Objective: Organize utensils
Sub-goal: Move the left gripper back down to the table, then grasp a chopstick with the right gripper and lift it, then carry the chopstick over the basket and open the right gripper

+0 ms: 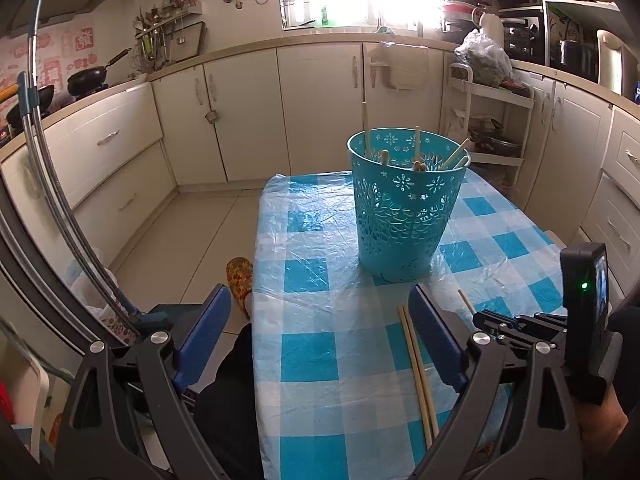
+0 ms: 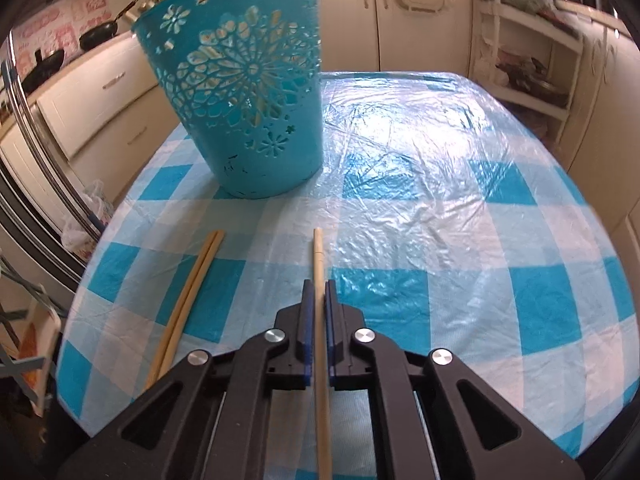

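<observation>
**Right claw clamped on one chopstick, left claw wide and empty**

My right claw [image 2: 317, 292] is closed tight on a single pale chopstick [image 2: 319, 264], pads pressing both sides. The stick runs along the fingers, tip poking out ahead over the table [image 2: 440, 216], rest trailing back under the claw body. Can't tell if the tip touches the cloth or sits just above it.

My left claw [image 1: 320, 304] is spread wide, nothing between the blue pads [image 1: 434, 336]. It hangs over the near left edge of the table, angled down. Left finger [image 1: 204, 332] is off the table edge, above the floor and a slipper [image 1: 240, 276].

Pair of chopsticks [image 1: 416, 364] lies flat on the checked cloth, side by side and touching, just inside my left claw's right finger. In the right view the pair sits left of the held stick, apart from it.

Basket [image 1: 404, 216], teal, cut-out flower pattern, stands upright mid-table, beyond both claws. Several chopsticks [image 1: 417, 144] already stand in it, leaning on the rim, ends sticking up.

From the left view my right claw shows at the right edge, low over the table near the pair
</observation>
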Tool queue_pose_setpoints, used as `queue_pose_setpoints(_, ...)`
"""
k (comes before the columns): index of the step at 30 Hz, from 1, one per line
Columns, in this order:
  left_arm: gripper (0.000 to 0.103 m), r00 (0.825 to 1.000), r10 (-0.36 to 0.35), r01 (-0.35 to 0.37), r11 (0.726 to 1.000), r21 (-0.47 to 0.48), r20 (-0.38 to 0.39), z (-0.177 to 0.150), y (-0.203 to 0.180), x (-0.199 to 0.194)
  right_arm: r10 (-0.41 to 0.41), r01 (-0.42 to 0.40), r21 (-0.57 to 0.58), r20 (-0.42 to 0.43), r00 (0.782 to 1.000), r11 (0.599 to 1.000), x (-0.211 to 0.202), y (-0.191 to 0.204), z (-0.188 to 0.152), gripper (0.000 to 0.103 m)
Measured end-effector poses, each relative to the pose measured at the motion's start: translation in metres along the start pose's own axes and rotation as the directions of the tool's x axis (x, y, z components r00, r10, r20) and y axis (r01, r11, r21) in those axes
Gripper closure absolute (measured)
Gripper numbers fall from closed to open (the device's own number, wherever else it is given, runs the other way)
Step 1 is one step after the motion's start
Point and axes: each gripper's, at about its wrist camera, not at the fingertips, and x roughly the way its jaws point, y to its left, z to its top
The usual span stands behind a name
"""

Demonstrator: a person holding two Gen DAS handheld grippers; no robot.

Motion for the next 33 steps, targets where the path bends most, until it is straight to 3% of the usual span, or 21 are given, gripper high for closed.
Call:
queue_pose_setpoints(9, 0.016, 0.999, -0.01, 0.009, 0.999, -0.031, -0.031, -0.005, 0.008, 0.005, 0.121, -0.131, 0.069, 0.129, 0.984, 0.989, -0.05, 0.0, 0.016, 0.097)
queue_pose_setpoints(16, 0.016, 0.999, -0.012, 0.011, 0.999, -0.039, -0.043, -0.007, 0.01, 0.007, 0.194, -0.215, 0.05, 0.271, 0.943, 0.975, -0.097, 0.013, 0.054, 0.097)
queue_pose_setpoints(22, 0.016, 0.999, -0.011, 0.008, 0.999, -0.052, -0.045, -0.007, 0.013, 0.008, 0.244, -0.261, -0.017, 0.418, 0.875, 0.965, -0.137, 0.033, 0.108, 0.097)
queue_pose_setpoints(25, 0.016, 0.999, -0.012, 0.01, 0.998, -0.062, -0.041, -0.007, 0.015, 0.008, 0.249, -0.268, -0.042, 0.527, 0.813, 0.963, -0.151, 0.045, 0.143, 0.097)
queue_pose_setpoints(28, 0.016, 0.999, -0.01, 0.007, 0.998, -0.07, -0.039, -0.007, 0.017, 0.008, 0.209, -0.223, -0.056, 0.623, 0.753, 0.973, -0.148, 0.057, 0.167, 0.097)
queue_pose_setpoints(33, 0.015, 0.999, -0.003, -0.002, 0.996, -0.092, -0.05, -0.008, 0.025, 0.013, 0.081, -0.102, -0.011, 0.685, 0.724, 0.995, -0.104, 0.066, 0.188, 0.097)
